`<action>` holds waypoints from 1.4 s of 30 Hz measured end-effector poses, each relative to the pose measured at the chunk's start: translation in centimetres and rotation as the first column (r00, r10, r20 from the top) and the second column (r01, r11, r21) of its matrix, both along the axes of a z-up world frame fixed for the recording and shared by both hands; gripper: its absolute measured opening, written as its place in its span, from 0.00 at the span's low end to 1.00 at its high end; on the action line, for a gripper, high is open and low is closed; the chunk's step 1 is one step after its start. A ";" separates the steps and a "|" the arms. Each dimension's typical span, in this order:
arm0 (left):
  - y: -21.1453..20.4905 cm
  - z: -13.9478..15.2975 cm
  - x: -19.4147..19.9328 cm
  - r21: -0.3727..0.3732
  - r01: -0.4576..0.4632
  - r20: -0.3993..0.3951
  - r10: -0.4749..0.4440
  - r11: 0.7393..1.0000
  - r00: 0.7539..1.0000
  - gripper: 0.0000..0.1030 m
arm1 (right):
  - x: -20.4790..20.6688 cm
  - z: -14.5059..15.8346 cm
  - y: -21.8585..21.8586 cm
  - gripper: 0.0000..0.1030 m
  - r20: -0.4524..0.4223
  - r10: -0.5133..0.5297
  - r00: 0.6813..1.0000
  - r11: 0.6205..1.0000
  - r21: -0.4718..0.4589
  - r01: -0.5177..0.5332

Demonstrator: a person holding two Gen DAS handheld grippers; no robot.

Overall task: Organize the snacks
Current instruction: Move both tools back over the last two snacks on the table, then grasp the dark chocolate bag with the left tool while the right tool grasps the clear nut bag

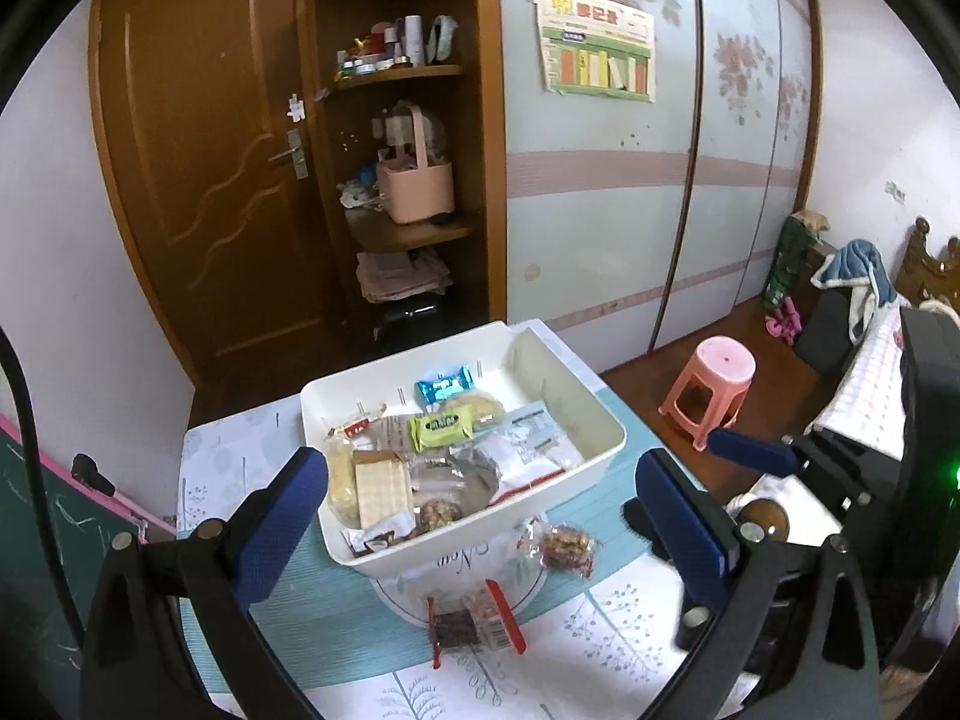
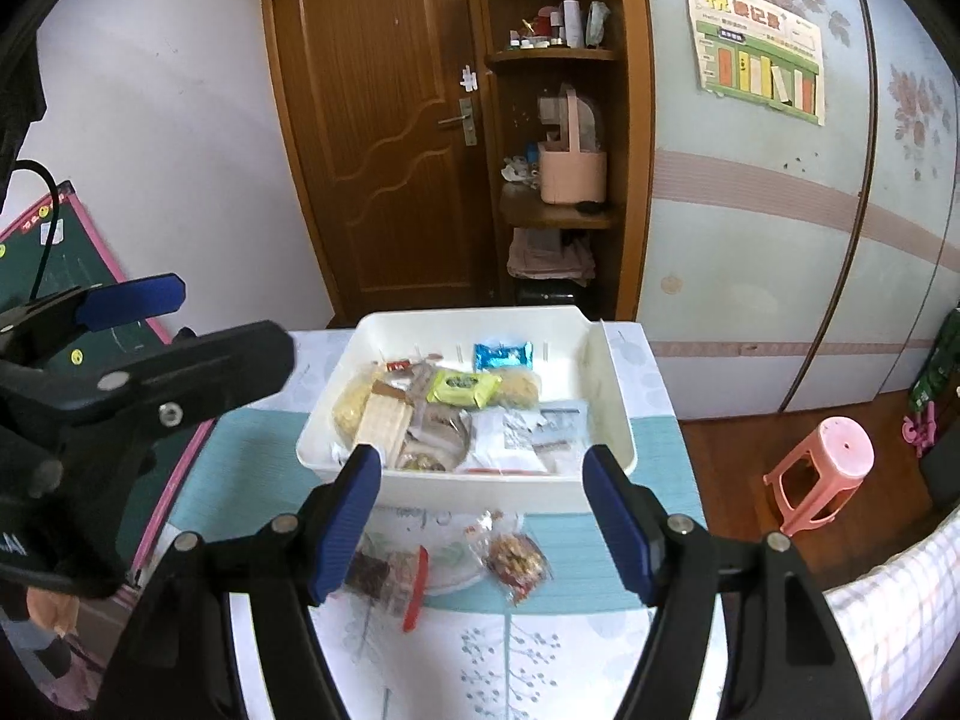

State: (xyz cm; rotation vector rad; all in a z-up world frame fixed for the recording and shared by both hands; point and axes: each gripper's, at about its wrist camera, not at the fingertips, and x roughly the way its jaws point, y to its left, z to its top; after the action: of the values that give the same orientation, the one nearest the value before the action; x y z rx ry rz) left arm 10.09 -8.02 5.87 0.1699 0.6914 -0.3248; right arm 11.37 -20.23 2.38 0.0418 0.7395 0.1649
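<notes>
From the left wrist, the empty left gripper (image 1: 480, 516) is held wide open; the red-edged clear packet of dark snack (image 1: 474, 624) lies at 6 o'clock on the patterned tablecloth (image 1: 336, 618), before the white plastic bin (image 1: 600, 420). It is best pinched flat.

From the right wrist, the right gripper (image 2: 483, 516) is spread, empty; the crinkly nut packet (image 2: 516, 561) lies at 6 o'clock.

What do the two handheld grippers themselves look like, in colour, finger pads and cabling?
The left gripper and right gripper share one design: black angular frames with silver rivets and bolts at the joints. The fingers carry blue textured pads. A black cable runs along the left gripper's edge, and a green light glows on the right gripper's body.
</notes>
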 end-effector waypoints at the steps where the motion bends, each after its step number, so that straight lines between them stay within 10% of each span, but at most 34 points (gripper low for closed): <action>1: 0.0 -0.5 -0.2 0.008 0.002 -0.002 -0.002 1.000 1.000 0.99 | -0.3 -0.4 -0.3 0.68 0.000 0.005 1.000 1.000 -0.006 -0.004; 14: 3.6 -12.4 1.3 0.083 -0.069 -0.231 0.086 0.994 0.969 0.99 | 0.0 -9.9 -4.8 0.68 -0.178 -0.035 0.983 0.999 -0.033 0.030; 23: 4.6 -21.8 2.7 0.067 -0.121 -0.454 0.138 0.990 0.880 0.99 | 2.3 -16.2 -4.1 0.68 -0.337 -0.019 0.941 0.992 0.112 0.060; 32: 3.9 -26.8 3.9 0.016 -0.182 -0.573 0.158 0.983 0.804 0.99 | 5.5 -18.8 -1.8 0.68 -0.351 -0.005 0.936 0.997 0.066 0.030; 42: 1.1 -27.8 3.3 0.131 -0.153 -0.484 0.198 0.980 0.853 0.99 | 7.3 -20.3 1.0 0.59 -0.330 0.054 0.942 0.997 -0.039 -0.070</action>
State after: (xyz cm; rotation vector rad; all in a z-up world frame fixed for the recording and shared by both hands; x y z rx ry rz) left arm 13.36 -6.93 -21.95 0.1043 1.2270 -0.1587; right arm 18.64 -19.24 -17.95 -0.0026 1.0799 0.2020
